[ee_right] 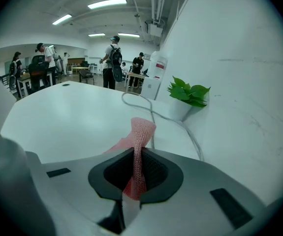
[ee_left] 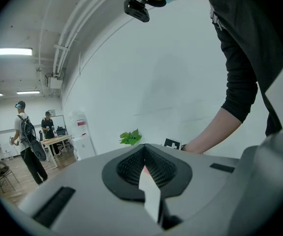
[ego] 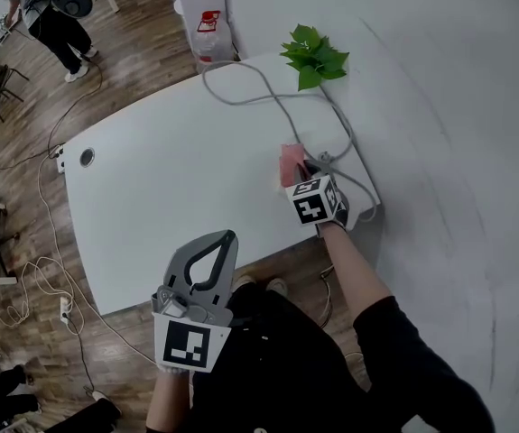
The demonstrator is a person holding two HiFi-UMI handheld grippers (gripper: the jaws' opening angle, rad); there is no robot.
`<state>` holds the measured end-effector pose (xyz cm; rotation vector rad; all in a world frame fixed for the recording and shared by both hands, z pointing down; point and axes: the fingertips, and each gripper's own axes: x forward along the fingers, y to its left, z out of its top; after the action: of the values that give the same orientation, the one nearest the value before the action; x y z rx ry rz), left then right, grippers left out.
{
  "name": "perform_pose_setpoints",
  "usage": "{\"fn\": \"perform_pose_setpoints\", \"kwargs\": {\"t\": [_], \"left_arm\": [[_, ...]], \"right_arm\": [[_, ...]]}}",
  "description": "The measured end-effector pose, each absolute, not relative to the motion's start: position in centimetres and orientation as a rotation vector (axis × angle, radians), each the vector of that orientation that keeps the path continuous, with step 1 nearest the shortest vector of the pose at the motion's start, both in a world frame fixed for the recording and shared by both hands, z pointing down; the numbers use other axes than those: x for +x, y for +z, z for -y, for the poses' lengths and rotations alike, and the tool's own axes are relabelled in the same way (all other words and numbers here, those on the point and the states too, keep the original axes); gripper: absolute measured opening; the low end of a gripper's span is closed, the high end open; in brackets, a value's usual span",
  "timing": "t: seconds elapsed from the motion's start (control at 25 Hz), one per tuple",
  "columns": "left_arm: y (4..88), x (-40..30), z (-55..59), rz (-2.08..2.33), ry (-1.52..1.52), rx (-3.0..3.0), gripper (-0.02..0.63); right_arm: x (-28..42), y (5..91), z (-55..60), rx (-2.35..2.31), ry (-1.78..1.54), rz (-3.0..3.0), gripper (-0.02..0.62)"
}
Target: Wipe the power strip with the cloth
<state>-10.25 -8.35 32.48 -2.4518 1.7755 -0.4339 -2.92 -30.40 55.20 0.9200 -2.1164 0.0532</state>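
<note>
My right gripper (ego: 302, 171) is shut on a pink knitted cloth (ego: 290, 162) near the right end of the white table (ego: 169, 197). In the right gripper view the cloth (ee_right: 141, 132) stands up out of the closed jaws of the right gripper (ee_right: 136, 167) and drapes onto the tabletop. A grey cable (ego: 277, 102) runs across the table and ends beneath this gripper; the power strip itself is hidden under it. My left gripper (ego: 226, 239) hangs shut and empty in front of the table's near edge, and the left gripper view looks along the left gripper (ee_left: 143, 163) toward the wall.
A small green plant (ego: 313, 57) in a white pot stands at the table's far corner by the wall. A water jug (ego: 212, 36) sits behind the table. The table has a round cable hole (ego: 87, 157) at its left end. Cables trail on the wooden floor (ego: 38, 278). A person (ego: 47, 16) stands far off.
</note>
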Motion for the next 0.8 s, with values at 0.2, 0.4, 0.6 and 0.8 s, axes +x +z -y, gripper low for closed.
{"fn": "perform_pose_setpoints", "kwargs": {"t": [0.2, 0.4, 0.6, 0.8], "left_arm": [[32.7, -10.5, 8.3, -1.785, -0.445, -2.461, 0.014], [32.8, -10.0, 9.0, -1.752, -0.433, -2.469, 0.012], [32.5, -9.4, 8.9, -1.719, -0.413, -2.498, 0.012], [32.8, -8.5, 9.5, -1.672, -0.410, -2.529, 0.014]], "right_arm": [[-2.2, 56.7, 30.1, 0.894, 0.038, 2.066, 0.054], [-1.0, 57.1, 30.3, 0.912, 0.032, 2.044, 0.054], [0.8, 56.7, 29.4, 0.939, 0.041, 2.017, 0.054], [3.1, 57.0, 29.3, 0.980, 0.058, 1.992, 0.054]]}}
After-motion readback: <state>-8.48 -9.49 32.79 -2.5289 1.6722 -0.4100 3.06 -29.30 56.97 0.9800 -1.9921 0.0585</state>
